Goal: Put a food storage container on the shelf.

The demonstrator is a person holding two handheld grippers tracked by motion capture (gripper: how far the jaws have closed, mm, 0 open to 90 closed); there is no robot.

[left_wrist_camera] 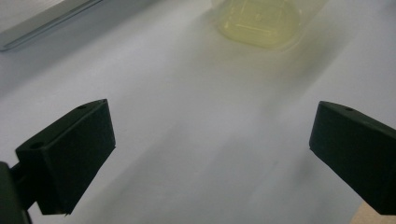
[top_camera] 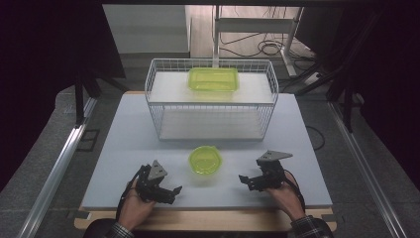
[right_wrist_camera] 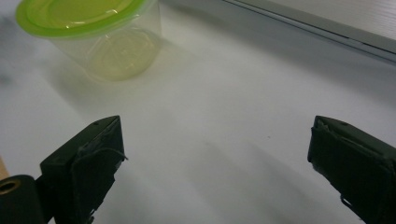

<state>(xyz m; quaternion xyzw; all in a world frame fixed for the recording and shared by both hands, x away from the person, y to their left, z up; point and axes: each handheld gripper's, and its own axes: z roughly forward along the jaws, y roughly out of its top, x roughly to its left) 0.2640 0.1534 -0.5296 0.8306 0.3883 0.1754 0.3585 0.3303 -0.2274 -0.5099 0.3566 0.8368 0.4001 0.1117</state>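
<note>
Round container (top_camera: 204,160): sits on the white table (top_camera: 124,148) between your two hands, in front of the wire basket (top_camera: 158,84).
Look: clear plastic tub, lime-green lid pressed on top, apparently empty.
Handling: probably light, thin-walled and slick; squeeze gently or it may flex or skid.
Where to grip: across the walls just under the lid rim.
Left gripper (top_camera: 171,191): jaws wide apart, holding nothing.
Right gripper (top_camera: 245,181): jaws spread, holding nothing.

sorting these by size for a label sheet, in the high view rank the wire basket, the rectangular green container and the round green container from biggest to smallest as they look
1. wire basket, by far the largest.
2. rectangular green container, on the basket's upper shelf.
3. round green container, on the table, smallest in the picture though it sits nearer the camera.
</note>
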